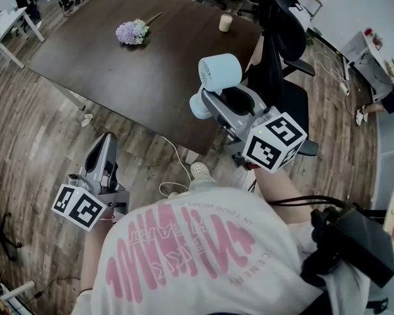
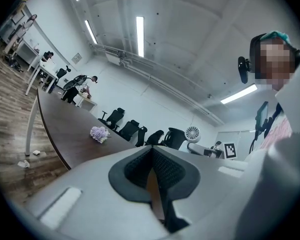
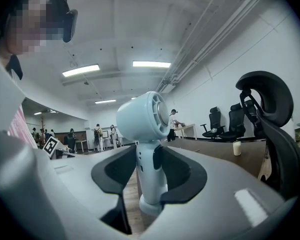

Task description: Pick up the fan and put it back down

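My left claw (image 1: pixel 106 143) hangs low at my left side over the wooden floor (image 1: pixel 33 136), with its marker cube (image 1: pixel 79 207) close to my shirt. In the left gripper view, the left claw (image 2: pixel 151 154) has its two dark pads pressed together with nothing between them, and it points along the length of the dark tabletop (image 2: pixel 70 134).

Out on that tabletop (image 1: pixel 151 77) lies a small bunch of pale purple flowers (image 1: pixel 132 31), well away from both claws.

To the right of the flowers, and nearer to me, my right claw (image 1: pixel 209 102) is held level at the tabletop's near corner. It has the fan (image 1: pixel 220 73) by the stem. In the right gripper view, the right claw (image 3: pixel 148 171) stands fairly wide, and its pads are closed against the pale blue stem on both sides. The fan (image 3: pixel 140 116) stands upright in the grip. Its round head is above the jaws and its foot just below them. Floorboards show beneath the foot, so the fan is in the air and touches nothing but my claw. From the left gripper view, the fan (image 2: pixel 192 133) shows small off to the right.

Further right, a pale cup (image 1: pixel 225 22) stands near the tabletop's far edge. A black office chair (image 1: pixel 285 38) stands just beside the right claw's cube (image 1: pixel 274 143).
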Motion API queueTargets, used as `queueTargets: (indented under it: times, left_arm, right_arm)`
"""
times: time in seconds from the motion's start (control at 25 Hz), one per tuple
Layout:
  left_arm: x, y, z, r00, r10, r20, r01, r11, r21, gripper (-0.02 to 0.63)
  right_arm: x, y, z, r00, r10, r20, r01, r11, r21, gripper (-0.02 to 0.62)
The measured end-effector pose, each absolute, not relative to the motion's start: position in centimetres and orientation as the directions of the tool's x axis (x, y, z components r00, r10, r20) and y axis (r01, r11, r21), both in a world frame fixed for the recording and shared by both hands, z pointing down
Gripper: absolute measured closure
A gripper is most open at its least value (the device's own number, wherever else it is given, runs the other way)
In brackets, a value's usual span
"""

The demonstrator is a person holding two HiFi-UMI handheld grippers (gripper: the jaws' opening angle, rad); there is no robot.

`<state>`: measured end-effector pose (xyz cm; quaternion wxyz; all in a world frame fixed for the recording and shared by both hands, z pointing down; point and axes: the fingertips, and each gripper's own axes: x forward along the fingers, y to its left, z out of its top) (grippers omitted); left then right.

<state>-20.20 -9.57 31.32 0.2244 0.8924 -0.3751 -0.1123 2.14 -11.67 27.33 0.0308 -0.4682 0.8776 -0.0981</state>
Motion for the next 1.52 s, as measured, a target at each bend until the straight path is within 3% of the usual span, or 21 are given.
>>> queueTargets:
  times: [0.76,1.52]
  left_arm:
    - [-21.9,-9.5,32.6,0.619,-0.785,0.004,-0.677,-0.531,0.51,0.586]
    - [-25.2,-12.1,32.8,0.404,-0.912,0.064,-0.797,-0.317,0.514,0.586]
  right_arm:
    - [1.6,-14.6,29.0,-0.606,-0.793,0.07,-0.78,0.574,-0.25,0.43]
    - [-1.2,-24.7,32.1,-0.734,-0.667,0.126,-0.669,0.681,-0.297,0.43]
